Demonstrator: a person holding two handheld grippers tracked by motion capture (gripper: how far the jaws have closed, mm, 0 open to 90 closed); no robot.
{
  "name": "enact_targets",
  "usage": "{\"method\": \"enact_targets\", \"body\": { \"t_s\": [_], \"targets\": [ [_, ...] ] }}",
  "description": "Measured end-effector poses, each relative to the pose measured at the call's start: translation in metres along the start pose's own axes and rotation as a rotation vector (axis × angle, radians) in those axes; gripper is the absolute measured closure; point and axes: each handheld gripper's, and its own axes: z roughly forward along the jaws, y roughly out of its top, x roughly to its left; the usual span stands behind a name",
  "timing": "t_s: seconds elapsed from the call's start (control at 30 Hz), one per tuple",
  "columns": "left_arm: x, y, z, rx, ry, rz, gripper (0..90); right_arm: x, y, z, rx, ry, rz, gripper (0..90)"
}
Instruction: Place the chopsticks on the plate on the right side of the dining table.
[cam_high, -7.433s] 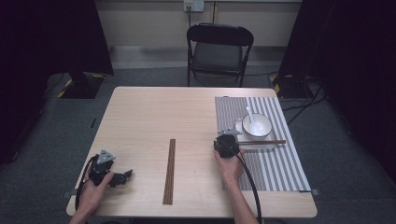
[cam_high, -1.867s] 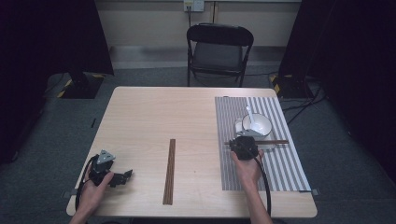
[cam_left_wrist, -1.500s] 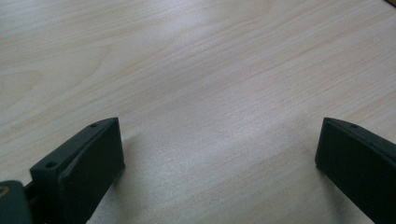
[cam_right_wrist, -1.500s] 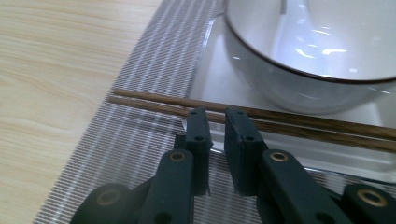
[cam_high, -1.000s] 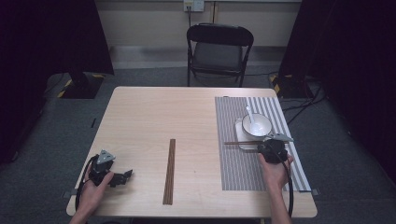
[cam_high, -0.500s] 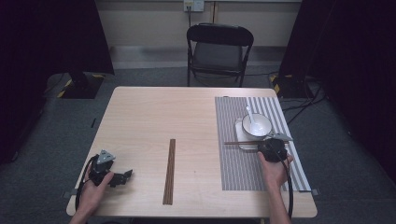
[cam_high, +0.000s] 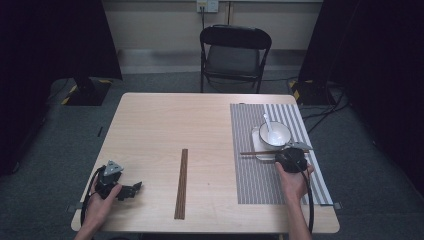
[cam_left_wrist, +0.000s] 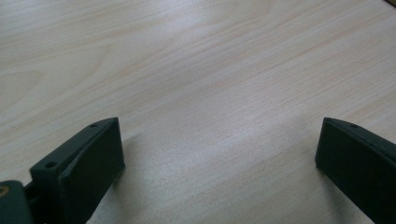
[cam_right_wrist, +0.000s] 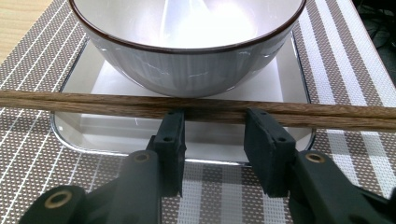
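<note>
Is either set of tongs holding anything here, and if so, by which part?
Nothing is held. The right tongs have just been opening, their tips at the chopsticks lying across the tray. The left tongs stand open over bare table.

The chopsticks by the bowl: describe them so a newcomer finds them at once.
Start at the striped placemat on the table's right half, then find the white bowl on its small tray. The chopsticks lie crosswise over the tray's near edge, at the right gripper. The other dark pair lies lengthwise on bare wood.
</note>
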Motion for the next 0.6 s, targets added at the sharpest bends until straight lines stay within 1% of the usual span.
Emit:
{"method": "enact_targets", "body": {
  "t_s": [0.33,0.5,0.6],
  "targets": [
    [0.000,0.000,0.000,0.000,0.001,0.000,0.5,0.002,-0.002,-0.006,-0.015,0.009,-0.008,58.1],
    [0.000,0.000,0.000,0.000,0.000,0.000,0.5,0.005,-0.001,-0.010,-0.017,0.023,-0.015,57.8],
    [0.000,0.000,0.000,0.000,0.000,0.000,0.5,0.005,-0.001,-0.011,-0.010,0.043,-0.004,56.6]
  ]
}}
